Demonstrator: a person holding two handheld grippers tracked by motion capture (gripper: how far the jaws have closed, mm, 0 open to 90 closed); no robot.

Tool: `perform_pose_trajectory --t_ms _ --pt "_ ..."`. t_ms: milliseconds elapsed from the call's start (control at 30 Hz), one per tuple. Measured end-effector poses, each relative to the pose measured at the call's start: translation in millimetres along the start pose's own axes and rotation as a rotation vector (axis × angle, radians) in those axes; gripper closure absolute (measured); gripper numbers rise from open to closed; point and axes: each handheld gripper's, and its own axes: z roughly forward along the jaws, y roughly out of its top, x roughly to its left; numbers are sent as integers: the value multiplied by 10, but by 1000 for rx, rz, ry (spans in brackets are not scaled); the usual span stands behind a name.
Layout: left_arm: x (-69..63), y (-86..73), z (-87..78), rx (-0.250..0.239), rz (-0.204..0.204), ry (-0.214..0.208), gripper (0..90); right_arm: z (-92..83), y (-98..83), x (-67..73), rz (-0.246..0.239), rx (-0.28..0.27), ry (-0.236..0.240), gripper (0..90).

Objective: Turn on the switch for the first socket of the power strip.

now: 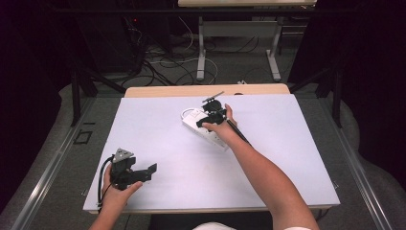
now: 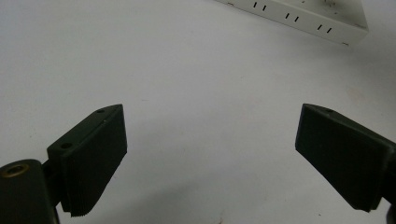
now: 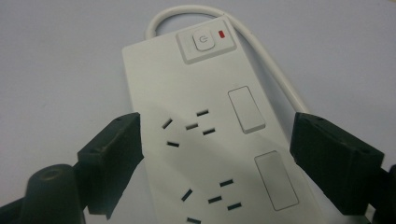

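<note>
Power strip [image 3: 205, 140] cut off below, right gripper [image 3: 215, 154] spread above it, left gripper [image 2: 210, 158] spread.

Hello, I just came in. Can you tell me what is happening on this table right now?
A person works at a white table with a gripper in each hand. The right gripper hangs open over a white power strip, its jaws standing either side of the strip without clamping it. The strip's power button and its white cord lie at the far end. The left gripper waits open near the table's front left, apart from the strip.
</note>
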Motion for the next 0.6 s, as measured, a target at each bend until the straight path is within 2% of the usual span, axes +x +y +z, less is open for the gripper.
perform_pose_trajectory --t_ms 67,133,200,267,300,433,500,533,567,600 --pt "2 -3 8 3 -5 -4 87 -31 -16 30 -19 12 6 148" --pt "10 -2 1 15 -4 -6 87 -34 -24 38 -23 2 8 148" --pt "13 -10 3 1 -8 -3 86 -69 -34 64 -32 22 -3 145" --pt "19 -14 -6 0 -9 -2 87 -85 -57 95 -32 4 -4 137" --pt "29 -12 -22 15 -1 -3 87 -107 -55 102 -43 19 -11 132" --pt "25 -25 -31 -1 -9 4 87 -170 -74 154 -54 12 11 99" --pt "28 -27 -44 7 -5 3 87 -205 -79 184 -57 34 -7 96" --pt "27 -29 -48 6 -4 4 87 -205 -88 185 -72 15 2 91" --pt "23 -34 -45 -5 -9 7 87 -230 -85 202 -62 43 -9 84" --pt "26 -32 -55 3 -8 7 87 -232 -93 201 -77 29 -3 72"
